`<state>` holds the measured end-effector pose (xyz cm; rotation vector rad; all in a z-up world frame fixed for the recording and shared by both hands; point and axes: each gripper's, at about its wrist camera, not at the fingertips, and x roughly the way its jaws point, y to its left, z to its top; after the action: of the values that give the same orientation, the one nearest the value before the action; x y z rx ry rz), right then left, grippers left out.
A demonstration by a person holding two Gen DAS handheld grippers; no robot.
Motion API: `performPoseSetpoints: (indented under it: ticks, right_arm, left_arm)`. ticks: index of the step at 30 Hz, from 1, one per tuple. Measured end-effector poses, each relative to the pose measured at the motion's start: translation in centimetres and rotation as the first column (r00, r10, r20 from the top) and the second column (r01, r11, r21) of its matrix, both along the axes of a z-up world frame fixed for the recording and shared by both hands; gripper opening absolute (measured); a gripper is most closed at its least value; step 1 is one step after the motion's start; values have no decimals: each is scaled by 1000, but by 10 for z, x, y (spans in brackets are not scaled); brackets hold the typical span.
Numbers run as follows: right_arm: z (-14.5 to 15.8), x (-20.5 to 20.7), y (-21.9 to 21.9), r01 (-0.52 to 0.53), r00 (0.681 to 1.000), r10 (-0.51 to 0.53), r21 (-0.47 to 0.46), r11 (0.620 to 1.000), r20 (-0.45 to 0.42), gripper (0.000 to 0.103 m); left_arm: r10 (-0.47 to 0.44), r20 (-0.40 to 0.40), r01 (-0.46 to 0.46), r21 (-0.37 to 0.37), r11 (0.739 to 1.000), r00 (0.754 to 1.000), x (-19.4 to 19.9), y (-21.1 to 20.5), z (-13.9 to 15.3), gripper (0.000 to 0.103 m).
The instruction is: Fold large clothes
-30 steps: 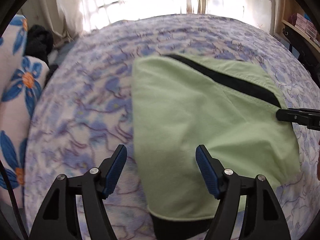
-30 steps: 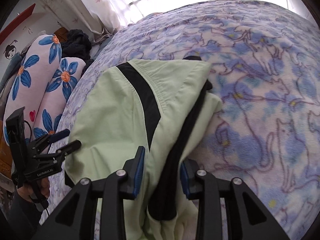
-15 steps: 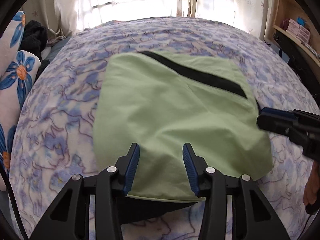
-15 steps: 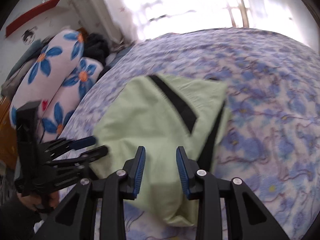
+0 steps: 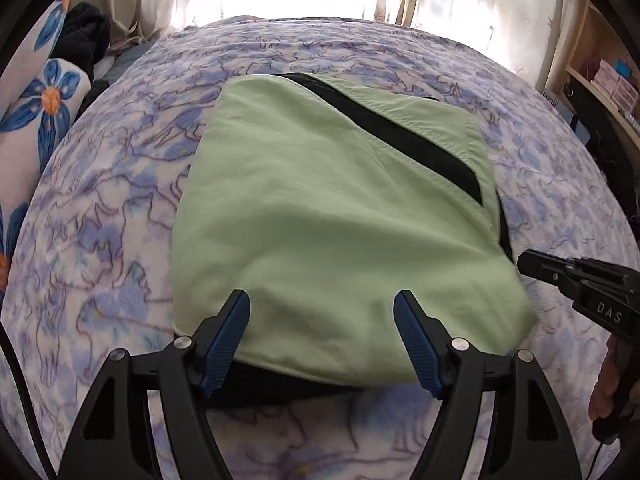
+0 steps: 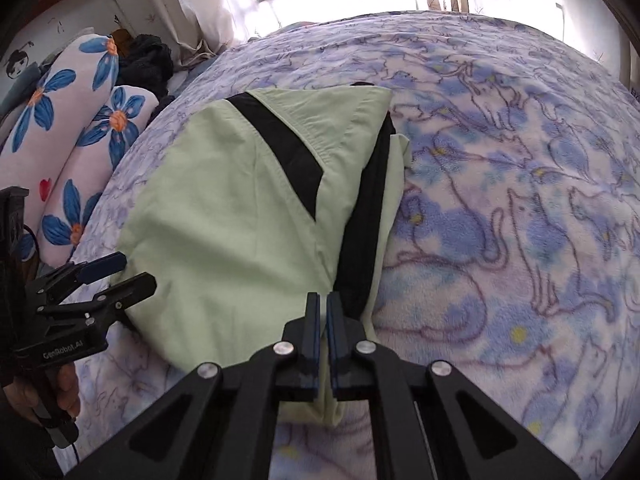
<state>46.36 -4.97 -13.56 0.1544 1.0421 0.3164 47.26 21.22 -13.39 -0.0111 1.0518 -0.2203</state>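
Fingers of the right gripper are sitting closed, seemingly empty, while the left gripper is opening over the near edge of the folded green garment lying on the bed. Snagging that hem risks undoing the fold.

The left gripper's arms are covering the near edge of the folded garment. The frame edge is cropping the flowered pillow.
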Motion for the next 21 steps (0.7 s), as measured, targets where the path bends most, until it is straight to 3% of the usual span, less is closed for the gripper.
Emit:
performPoseSetpoints:
  ticks: [5, 9, 13, 15, 18, 20, 21]
  right_arm:
    - [46, -41, -1, -24, 999, 24, -26, 999, 23, 4]
    - [89, -87, -6, -37, 999, 37, -15, 999, 38, 4]
    - [130, -140, -13, -45, 996, 46, -20, 999, 80, 4]
    - [146, -167, -19, -45, 994, 47, -28, 999, 100, 4]
    - [165, -206, -31, -50, 991, 54, -35, 998, 125, 5]
    - [174, -230, -40, -47, 989, 51, -37, 998, 139, 12]
    - [176, -240, -44, -39, 988, 44, -37, 999, 146, 22]
  left_arm:
    - [14, -1, -14, 33, 999, 1000, -33, -3, 39, 74]
    - [49, 13, -49, 4, 999, 999, -73, -1, 86, 87]
    - [55, 53, -53, -42, 998, 997, -121, -4, 131, 91]
    - [53, 74, -49, -48, 998, 996, -147, -8, 151, 102]
    - [48, 110, -42, -57, 997, 993, -188, -16, 176, 102]
    - [37, 131, -30, -59, 998, 991, -219, -26, 187, 102]
    - [35, 139, -27, -60, 998, 990, -232, -29, 191, 102]
